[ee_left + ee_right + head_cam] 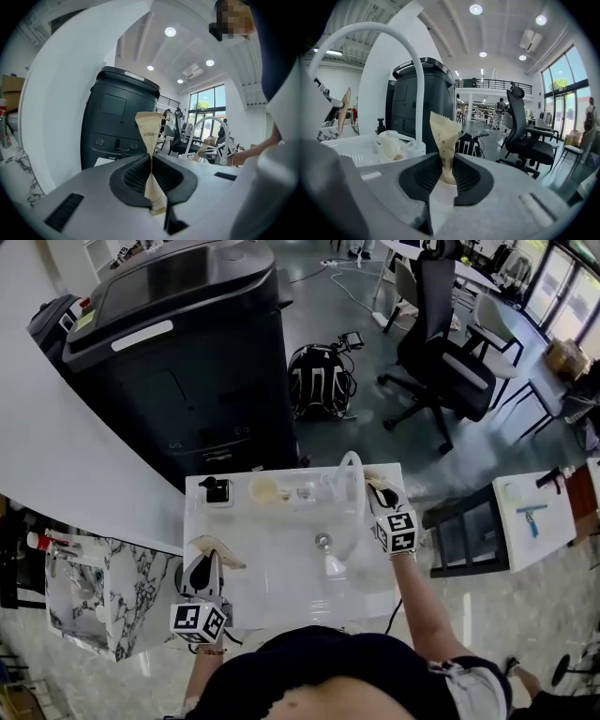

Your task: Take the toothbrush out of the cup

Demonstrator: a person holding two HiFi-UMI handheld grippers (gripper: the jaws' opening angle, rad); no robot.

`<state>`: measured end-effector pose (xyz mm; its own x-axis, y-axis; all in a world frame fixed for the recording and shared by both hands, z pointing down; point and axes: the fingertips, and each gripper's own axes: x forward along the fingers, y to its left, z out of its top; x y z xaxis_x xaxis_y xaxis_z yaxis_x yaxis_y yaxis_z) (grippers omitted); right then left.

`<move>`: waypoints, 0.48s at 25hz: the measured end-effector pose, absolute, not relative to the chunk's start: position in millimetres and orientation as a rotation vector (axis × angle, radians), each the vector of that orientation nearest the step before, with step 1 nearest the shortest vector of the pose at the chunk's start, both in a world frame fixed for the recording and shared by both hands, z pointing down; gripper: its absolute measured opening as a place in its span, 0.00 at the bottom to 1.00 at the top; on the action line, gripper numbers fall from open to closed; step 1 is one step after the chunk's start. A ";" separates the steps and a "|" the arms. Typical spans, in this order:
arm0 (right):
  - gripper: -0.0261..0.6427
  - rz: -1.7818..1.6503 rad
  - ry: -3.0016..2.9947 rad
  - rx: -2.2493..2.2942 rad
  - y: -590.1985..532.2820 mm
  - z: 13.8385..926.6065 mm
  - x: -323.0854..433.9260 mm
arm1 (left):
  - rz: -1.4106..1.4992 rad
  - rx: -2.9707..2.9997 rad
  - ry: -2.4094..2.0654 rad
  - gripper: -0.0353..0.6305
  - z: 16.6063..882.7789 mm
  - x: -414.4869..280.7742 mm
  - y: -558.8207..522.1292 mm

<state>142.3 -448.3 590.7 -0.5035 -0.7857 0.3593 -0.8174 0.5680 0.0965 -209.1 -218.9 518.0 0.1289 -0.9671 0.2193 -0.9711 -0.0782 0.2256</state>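
We hold both claws clamped shut. The left gripper pinches a tan toothbrush packet at the white sink table's eight o'clock. The right gripper pinches a beige paper packet at two o'clock, beside the faucet.

tan packet, in left gripper: kraft brown, dark lettering;
cream packet, in right gripper: pale beige, dark print;
pads: black, ribbed;
marker cube: black-and-white squares;
tap, ahead of right gripper: white;
counter, left of left gripper: white marble, grey veins
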 end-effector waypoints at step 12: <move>0.14 0.044 -2.486 1.354 -435.1 551.2 145.6 | 0.032 2.108 -1.876 0.08 524.0 -208.1 -215.2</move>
<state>145.6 -435.1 551.2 -0.5055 -0.8151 0.2830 -0.8247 0.5529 0.1193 -208.1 -215.2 524.0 0.1386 -0.9644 0.2252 -0.9714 -0.0882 0.2203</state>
